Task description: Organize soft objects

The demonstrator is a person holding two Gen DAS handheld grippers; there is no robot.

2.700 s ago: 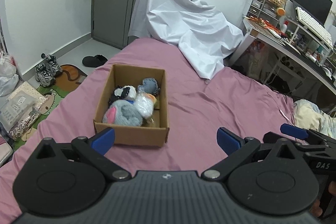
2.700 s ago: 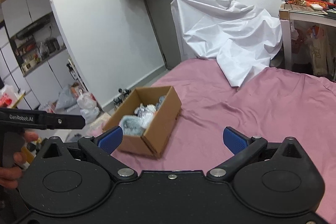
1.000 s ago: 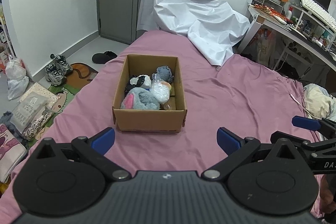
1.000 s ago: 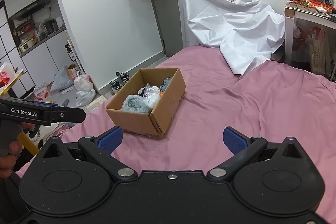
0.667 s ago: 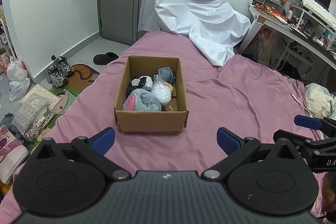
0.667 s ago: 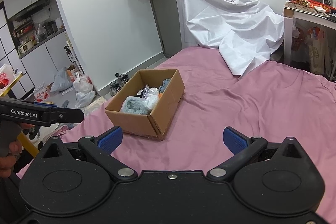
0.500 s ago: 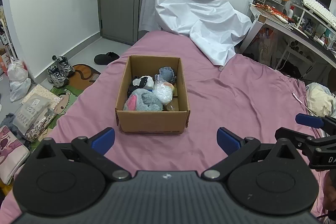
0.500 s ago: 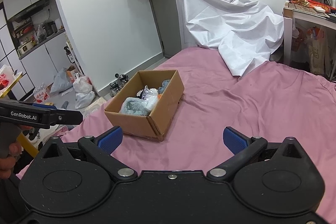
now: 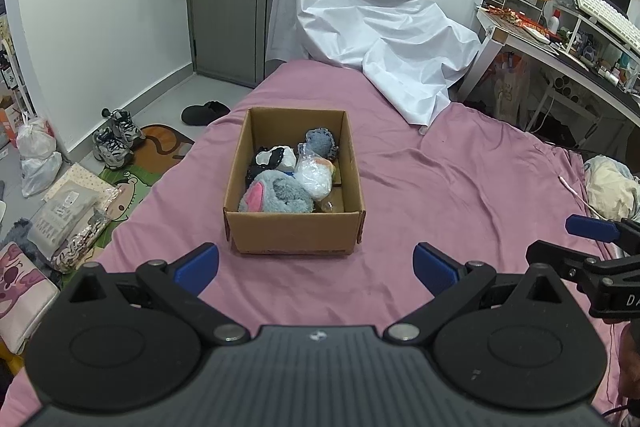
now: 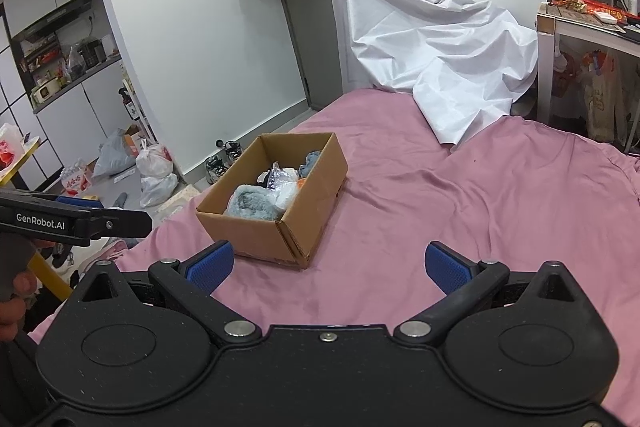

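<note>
An open cardboard box [image 9: 294,231] sits on the pink bed [image 9: 460,187]. It holds several soft toys: a grey-blue plush with a pink ear [image 9: 276,194], a black-and-white plush [image 9: 274,159], a white toy in clear plastic [image 9: 316,177] and a blue-grey plush [image 9: 321,142]. The box also shows in the right wrist view [image 10: 276,231]. My left gripper [image 9: 316,265] is open and empty, just short of the box. My right gripper [image 10: 328,265] is open and empty, right of the box; it also shows at the right edge of the left wrist view [image 9: 592,239].
A white sheet [image 9: 372,35] drapes over something at the bed's far end. A cluttered desk [image 9: 560,43] stands to the right. Shoes [image 9: 116,141], bags and packages [image 9: 68,215] lie on the floor left of the bed. A pale pillow [image 9: 612,187] lies at the bed's right edge.
Both grippers have drawn slightly back and shifted, so the box now sits more central in the left wrist view. Both stay open; nothing in the box has moved.
</note>
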